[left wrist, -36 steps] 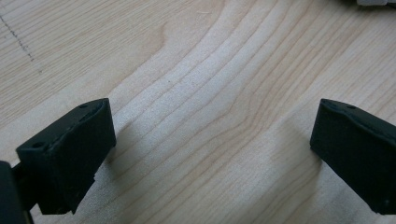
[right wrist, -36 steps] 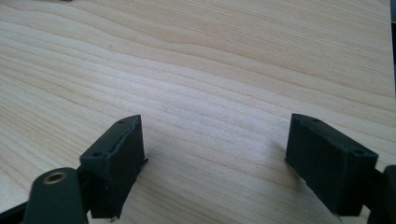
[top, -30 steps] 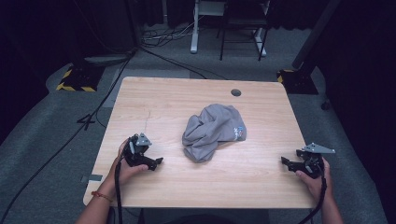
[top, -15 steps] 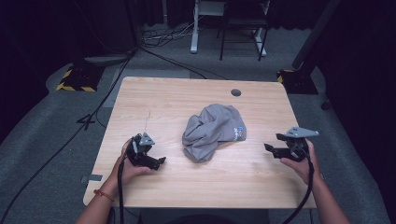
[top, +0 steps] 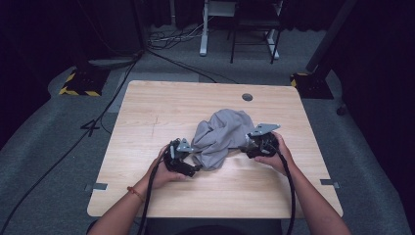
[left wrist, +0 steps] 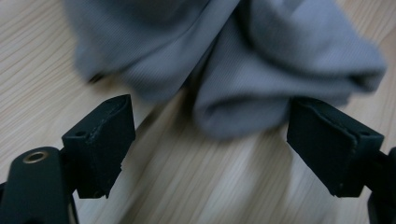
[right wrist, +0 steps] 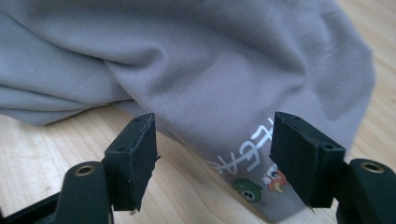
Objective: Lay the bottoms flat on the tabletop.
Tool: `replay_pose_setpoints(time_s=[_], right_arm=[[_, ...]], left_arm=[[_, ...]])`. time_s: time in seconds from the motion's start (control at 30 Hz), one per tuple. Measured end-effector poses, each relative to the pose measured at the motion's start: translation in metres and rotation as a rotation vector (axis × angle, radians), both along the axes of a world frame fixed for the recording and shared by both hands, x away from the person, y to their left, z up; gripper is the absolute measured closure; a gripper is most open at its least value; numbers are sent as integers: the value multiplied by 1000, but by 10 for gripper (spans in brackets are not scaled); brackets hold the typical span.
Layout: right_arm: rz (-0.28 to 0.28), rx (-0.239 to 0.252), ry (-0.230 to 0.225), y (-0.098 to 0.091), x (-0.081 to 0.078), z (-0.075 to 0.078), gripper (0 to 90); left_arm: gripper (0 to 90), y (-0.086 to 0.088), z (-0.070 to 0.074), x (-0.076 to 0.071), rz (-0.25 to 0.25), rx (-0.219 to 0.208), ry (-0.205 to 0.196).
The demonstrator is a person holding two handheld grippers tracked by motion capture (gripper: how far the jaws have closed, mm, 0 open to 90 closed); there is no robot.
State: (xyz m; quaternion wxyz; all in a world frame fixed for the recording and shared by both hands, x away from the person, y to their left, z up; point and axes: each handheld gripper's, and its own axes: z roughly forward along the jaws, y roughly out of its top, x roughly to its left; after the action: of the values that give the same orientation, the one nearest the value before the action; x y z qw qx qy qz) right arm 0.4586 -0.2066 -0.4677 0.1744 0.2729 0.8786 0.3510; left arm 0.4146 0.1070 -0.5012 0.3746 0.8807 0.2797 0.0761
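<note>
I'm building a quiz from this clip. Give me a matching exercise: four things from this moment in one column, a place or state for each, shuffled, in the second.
Things:
1. left gripper
2. right gripper
3. grey garment
4. round hole in the table

Places or states:
A. crumpled mid-table
B. open, facing a rolled fold of cloth
C. near the far edge
D. open, over a printed cartoon and white lettering

Pairs: 1-B, 2-D, 3-A, 4-C

My high view looks down on the surface (top: 147,117); both tool cameras sit close, sharing the grey cloth (top: 220,134).
</note>
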Motion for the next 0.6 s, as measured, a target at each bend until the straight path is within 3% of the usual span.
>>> replay_pose_setpoints(time_s=[0.13,0.2,0.27,0.33,0.43,0.53,0.6], right_arm=[[27,-9,20,8,5,-8,322],[38,-26,12,14,5,-13,368],[14,-104,-10,21,6,-18,505],[16,-91,-10,21,5,-19,701],[-14,-91,-62,15,2,-13,851],[-51,-51,-116,5,-2,1,883],[-65,-33,-134,1,-3,7,885]], left_arm=[[312,-14,1,3,-32,-17,-8],[495,-17,2,2,-47,-12,-34],[659,-17,5,1,-70,4,-59],[767,-13,10,-1,-72,7,-88],[825,-4,19,-5,-74,-7,-112],[840,6,30,-10,-64,-20,-149],[844,10,34,-12,-59,-34,-146]])
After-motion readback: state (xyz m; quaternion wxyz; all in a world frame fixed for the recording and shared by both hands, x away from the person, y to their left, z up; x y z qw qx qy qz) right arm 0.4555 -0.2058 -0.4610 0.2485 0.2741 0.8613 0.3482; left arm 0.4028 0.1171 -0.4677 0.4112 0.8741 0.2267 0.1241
